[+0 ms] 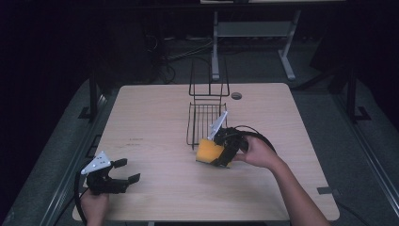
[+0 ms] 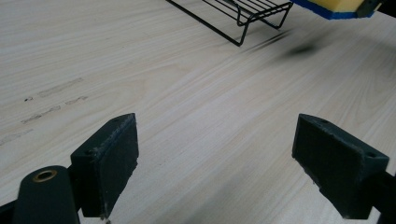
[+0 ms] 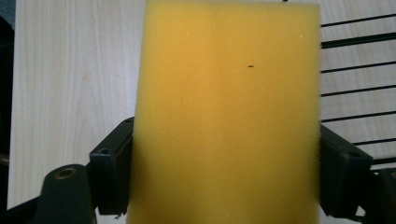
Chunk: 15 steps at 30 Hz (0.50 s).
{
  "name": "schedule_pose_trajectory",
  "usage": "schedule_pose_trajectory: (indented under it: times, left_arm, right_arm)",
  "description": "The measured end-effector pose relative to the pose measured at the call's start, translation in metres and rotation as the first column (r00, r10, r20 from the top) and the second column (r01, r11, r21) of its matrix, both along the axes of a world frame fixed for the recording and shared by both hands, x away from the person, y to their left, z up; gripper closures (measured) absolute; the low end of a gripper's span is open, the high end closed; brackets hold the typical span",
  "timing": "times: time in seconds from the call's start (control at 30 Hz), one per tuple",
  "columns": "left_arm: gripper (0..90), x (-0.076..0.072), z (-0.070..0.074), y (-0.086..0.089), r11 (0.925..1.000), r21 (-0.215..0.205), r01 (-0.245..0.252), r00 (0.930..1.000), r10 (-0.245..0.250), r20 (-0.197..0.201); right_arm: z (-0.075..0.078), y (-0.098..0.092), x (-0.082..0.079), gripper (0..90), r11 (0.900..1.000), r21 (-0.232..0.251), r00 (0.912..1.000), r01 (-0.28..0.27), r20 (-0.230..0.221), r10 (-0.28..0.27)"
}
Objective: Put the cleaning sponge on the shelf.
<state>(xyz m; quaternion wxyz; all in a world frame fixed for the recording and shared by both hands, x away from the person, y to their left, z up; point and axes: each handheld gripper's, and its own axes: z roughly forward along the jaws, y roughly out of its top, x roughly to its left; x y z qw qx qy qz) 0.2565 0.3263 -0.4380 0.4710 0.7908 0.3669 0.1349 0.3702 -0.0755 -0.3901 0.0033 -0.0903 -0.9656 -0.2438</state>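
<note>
1. We hold a yellow sponge [image 1: 209,150] in our right hand-held gripper [image 1: 217,153]. It hangs just above the surface [image 1: 150,122], right beside the near end of the black wire rack [image 1: 203,118].

2. In the right gripper view, the sponge [image 3: 226,112] sits between the two black jaws. They pinch it on its two long sides, down near its lower end. Most of the sponge sticks out past the jaws.

3. In the left gripper view we see a thin blue layer on one face of the sponge [image 2: 327,8].

4. We think the sponge is very light and soft. It squashes when we squeeze it. So a gentle pinch is enough, and it will not break.

5. We think it is not slippery. Its rough foam grips the jaw pads well.

6. The long free end may bend or wobble when we move. A hold nearer the middle of the long sides would keep it steadier.

7. Our left hand-held gripper [image 1: 123,170] rests low near the front left corner of the surface, well apart from the sponge. Its jaws are spread wide with nothing between them.
</note>
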Motion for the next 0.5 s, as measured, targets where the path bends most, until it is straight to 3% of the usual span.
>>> schedule_pose_trajectory:
  times: [0.5]
  left_arm:
    - [14.1,0.001,-0.001,0.001,1.0,0.004,0.003,1.0,-0.003,-0.001]
  right_arm:
    - [0.008,0.014,0.027,21.3,1.0,-0.006,0.9993,-0.03,0.023,0.03]
